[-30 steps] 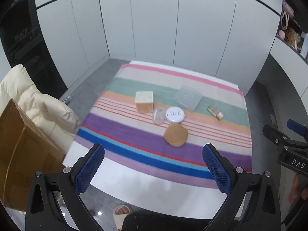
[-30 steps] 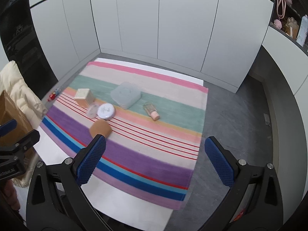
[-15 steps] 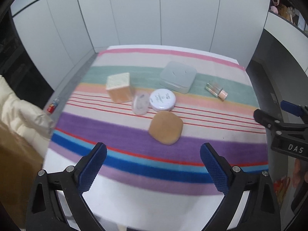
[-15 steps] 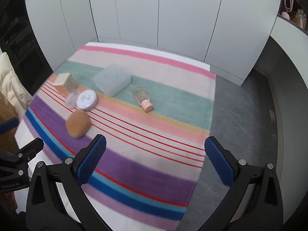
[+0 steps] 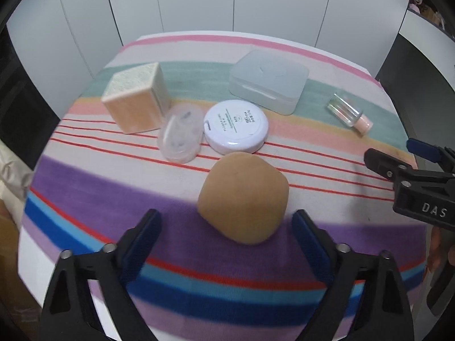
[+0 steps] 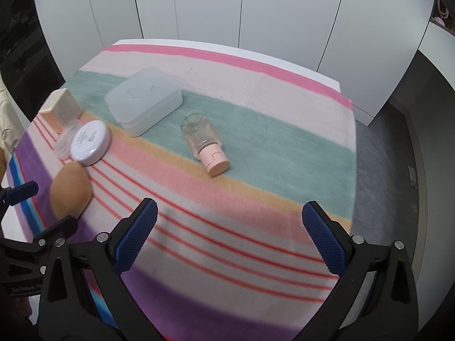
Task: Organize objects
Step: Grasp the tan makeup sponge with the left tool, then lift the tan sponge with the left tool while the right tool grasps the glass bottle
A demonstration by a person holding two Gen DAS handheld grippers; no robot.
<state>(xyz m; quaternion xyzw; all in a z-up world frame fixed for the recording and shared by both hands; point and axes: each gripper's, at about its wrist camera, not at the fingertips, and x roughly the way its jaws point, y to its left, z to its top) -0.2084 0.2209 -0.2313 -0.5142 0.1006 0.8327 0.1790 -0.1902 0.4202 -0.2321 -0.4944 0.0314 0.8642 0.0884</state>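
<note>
A tabletop draped in a striped woven cloth [image 5: 85, 204] fills both wrist views, its bands running pink, cream, teal, peach, thin red lines, purple, blue and light blue, with tall white cabinet doors [image 6: 284, 22] behind. On the teal band sits the largest item, a frosted translucent plastic box [image 5: 268, 81] with rounded corners and a closed lid. To its left stands a cube-shaped carton [image 5: 136, 101], peach-coloured on its sides with a speckled cream top. In front of the box lies a round white compact [image 5: 236, 126] with small printed text on its lid, too fine to read, and touching its left edge is a clear oval plastic case [image 5: 180, 133]. Just in front of the compact rests a tan, smooth, rounded-square powder puff [image 5: 243, 197]. Well to the right lies a small clear glass bottle [image 6: 203, 139] on its side, its pink cap toward the camera. The left gripper [image 5: 226, 233] hangs low over the purple band, its black arms tipped with blue ribbed pads; its jaws have just been closing yet stand fairly wide, empty, the puff just ahead of the gap. The right gripper [image 6: 229, 231] holds its jaws wide and empty over the red-lined band, short of the bottle; its side reads "DAS" in white letters.
</note>
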